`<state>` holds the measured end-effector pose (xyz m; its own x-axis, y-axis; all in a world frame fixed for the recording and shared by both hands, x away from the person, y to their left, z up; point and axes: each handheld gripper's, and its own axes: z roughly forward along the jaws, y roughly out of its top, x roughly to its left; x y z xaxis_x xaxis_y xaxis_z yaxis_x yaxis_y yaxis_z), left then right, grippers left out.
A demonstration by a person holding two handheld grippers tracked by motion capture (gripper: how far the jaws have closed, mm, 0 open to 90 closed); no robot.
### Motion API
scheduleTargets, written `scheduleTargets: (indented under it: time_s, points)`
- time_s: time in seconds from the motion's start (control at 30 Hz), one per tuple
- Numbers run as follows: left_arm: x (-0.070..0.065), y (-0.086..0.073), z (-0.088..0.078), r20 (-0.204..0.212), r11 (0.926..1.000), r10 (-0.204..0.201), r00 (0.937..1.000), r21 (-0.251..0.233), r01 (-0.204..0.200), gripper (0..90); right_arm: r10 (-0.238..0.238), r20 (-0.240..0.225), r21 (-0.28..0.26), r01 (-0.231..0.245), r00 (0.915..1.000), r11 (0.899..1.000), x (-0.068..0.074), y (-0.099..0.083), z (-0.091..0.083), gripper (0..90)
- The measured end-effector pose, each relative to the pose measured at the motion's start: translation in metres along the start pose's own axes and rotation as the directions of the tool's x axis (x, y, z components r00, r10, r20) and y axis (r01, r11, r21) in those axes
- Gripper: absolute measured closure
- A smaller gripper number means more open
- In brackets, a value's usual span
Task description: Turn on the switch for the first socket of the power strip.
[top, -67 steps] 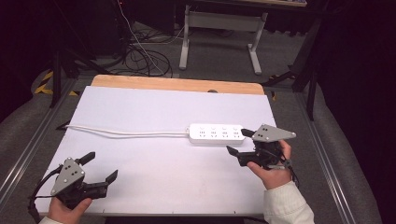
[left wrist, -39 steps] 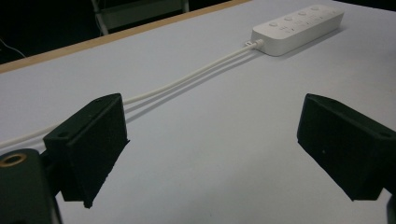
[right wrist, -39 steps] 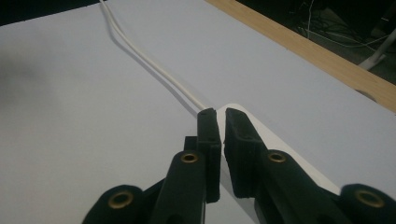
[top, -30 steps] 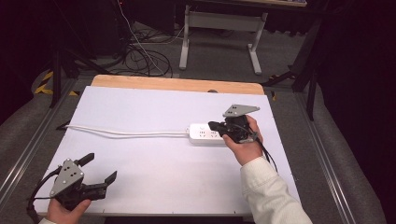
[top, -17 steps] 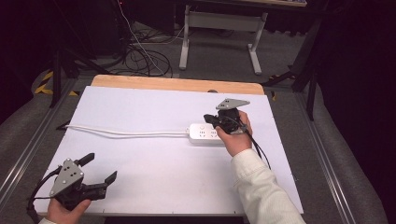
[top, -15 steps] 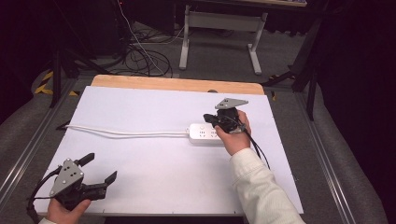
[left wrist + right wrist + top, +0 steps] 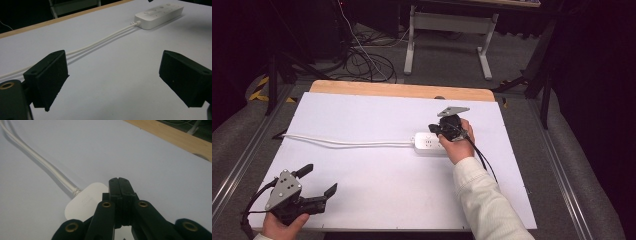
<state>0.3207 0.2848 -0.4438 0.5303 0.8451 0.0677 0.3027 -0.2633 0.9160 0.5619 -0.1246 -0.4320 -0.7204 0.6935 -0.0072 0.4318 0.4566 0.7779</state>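
A white power strip [image 7: 428,143] lies right of the table's middle, its white cable [image 7: 342,142] running left across the white tabletop [image 7: 377,185]. My right gripper [image 7: 435,129] hovers over the strip, jaws pressed together with nothing between them. In the right gripper view the shut tips [image 7: 119,183] sit just above the strip's cable end [image 7: 85,201]. My left gripper [image 7: 318,180] rests at the table's near left corner, jaws wide apart and empty. The left gripper view has both pads [image 7: 48,75] spread, with the strip [image 7: 159,17] far off at the top right.
A bare wooden strip [image 7: 402,91] borders the table's far edge. Beyond it stand a metal frame [image 7: 447,30] and a tangle of black cables [image 7: 362,62] on the floor. Grey rails run along both sides of the table.
My right hand has come from the table's right side leftward and down onto the power strip, jaws staying shut. The left gripper has kept still.
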Motion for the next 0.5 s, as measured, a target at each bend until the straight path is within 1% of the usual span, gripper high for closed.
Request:
scheduleTargets:
  time_s: [0.13, 0.2, 0.5]
  points:
    - [0.0, 0.0, 0.0, -0.001, 1.0, 0.001, 1.0, -0.004, -0.001, 9.7, 0.007, -0.015, 0.018, -0.007, 0.9999, 1.0, 0.0, -0.002, 0.006, 90.0]
    - [0.0, 0.0, 0.0, -0.001, 1.0, 0.003, 1.0, 0.0, -0.003, 9.7, 0.01, -0.022, 0.037, -0.009, 0.9997, 0.999, 0.0, -0.003, 0.009, 90.0]
    - [0.0, 0.0, 0.0, 0.002, 1.0, 0.004, 1.0, 0.003, -0.004, 9.8, 0.006, -0.019, 0.077, -0.004, 0.9998, 0.997, -0.002, -0.007, 0.017, 90.0]
